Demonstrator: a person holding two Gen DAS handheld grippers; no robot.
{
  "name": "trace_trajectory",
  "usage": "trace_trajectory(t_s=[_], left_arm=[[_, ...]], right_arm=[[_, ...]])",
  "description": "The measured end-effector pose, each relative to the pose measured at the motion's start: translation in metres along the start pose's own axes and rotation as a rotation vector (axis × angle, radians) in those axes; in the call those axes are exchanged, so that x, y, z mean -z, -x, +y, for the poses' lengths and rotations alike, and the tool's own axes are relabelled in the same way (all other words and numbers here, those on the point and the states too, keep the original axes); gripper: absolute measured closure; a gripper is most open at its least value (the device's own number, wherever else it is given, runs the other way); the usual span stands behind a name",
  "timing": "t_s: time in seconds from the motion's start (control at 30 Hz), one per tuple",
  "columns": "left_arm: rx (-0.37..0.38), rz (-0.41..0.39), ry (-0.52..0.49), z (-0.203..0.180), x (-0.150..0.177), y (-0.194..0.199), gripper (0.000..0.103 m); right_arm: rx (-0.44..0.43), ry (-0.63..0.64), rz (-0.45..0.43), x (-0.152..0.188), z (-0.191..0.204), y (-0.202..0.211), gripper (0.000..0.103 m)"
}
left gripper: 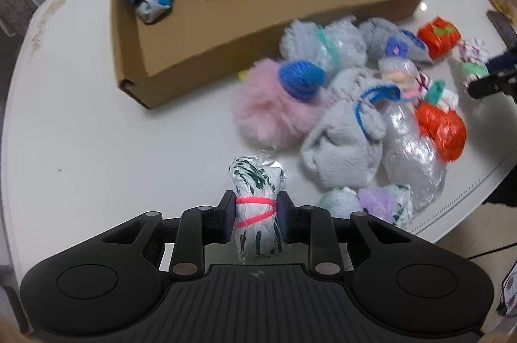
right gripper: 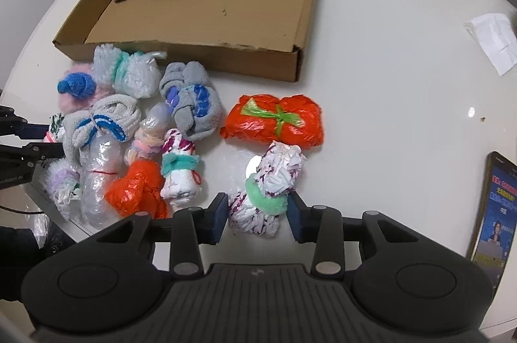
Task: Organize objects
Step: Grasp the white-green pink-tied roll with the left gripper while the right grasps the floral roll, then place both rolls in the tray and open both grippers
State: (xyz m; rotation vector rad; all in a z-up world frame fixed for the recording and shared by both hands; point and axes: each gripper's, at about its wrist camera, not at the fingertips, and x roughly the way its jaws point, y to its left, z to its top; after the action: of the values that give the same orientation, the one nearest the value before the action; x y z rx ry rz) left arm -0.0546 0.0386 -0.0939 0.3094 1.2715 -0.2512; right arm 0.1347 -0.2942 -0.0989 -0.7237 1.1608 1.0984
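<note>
Green-and-white plastic, cinched by a pink rubber band, is what your left gripper (left gripper: 255, 213) is clamped on: the green-printed bundle (left gripper: 257, 200) sits upright between the pads, which press right at the band. Plastic like that is slippery and soft, so a quick swing toward the cardboard tray (left gripper: 135, 65) at 11 o'clock could let it squirm out, or the band could roll off and the bundle come loose.

Your right gripper (right gripper: 257, 215) stands wide, its pads on either side of the purple-printed bundle (right gripper: 268, 191) with the mint band, with a clear gap on the right side; whether the left pad touches it I cannot tell. If you close there, aim for the band; higher up, the crumpled top will likely just collapse and slip.

Watch the crowd at 9 to 10 o'clock of that gripper: the red plastic bundle (right gripper: 139, 191) and the white bundle with a teal band (right gripper: 181, 171) lie just beside your left pad, and a sideways drift could nudge them into the pile or toward the near edge of the surface (right gripper: 387, 84).

Three bundles already sit along the tray's far wall. Lift over the near wall rather than across it, or the bundle may catch the rim. The phone (right gripper: 491, 210) at 3 o'clock lies near the edge too; keep clear.
</note>
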Motion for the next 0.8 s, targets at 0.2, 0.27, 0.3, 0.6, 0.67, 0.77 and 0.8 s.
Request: trace_trajectory(t_s=[0.2, 0.27, 0.3, 0.6, 0.67, 0.77, 0.8], left_arm=[[-0.028, -0.028, 0.052, 0.025, -0.016, 0.029, 0.070], [-0.041, -0.103, 0.059, 0.035, -0.027, 0.051, 0.070], [-0.046, -0.140, 0.065, 0.041, -0.033, 0.061, 0.070], [-0.095, -0.286, 0.110, 0.067, -0.093, 0.081, 0.070], [-0.094, -0.297, 0.120, 0.071, -0.103, 0.076, 0.070], [-0.094, -0.296, 0.125, 0.077, -0.117, 0.065, 0.070], [-0.096, -0.289, 0.124, 0.077, -0.120, 0.059, 0.070]], right_arm=[[-0.007, -0.022, -0.065, 0.008, -0.014, 0.018, 0.067], [-0.020, -0.036, -0.101, 0.007, -0.017, 0.026, 0.067], [-0.026, -0.041, -0.125, 0.003, -0.013, 0.036, 0.067], [-0.073, 0.067, -0.355, -0.092, 0.043, 0.067, 0.067], [-0.101, 0.113, -0.384, -0.111, 0.054, 0.074, 0.067], [-0.130, 0.188, -0.391, -0.139, 0.083, 0.060, 0.067], [-0.139, 0.217, -0.386, -0.144, 0.089, 0.056, 0.067]])
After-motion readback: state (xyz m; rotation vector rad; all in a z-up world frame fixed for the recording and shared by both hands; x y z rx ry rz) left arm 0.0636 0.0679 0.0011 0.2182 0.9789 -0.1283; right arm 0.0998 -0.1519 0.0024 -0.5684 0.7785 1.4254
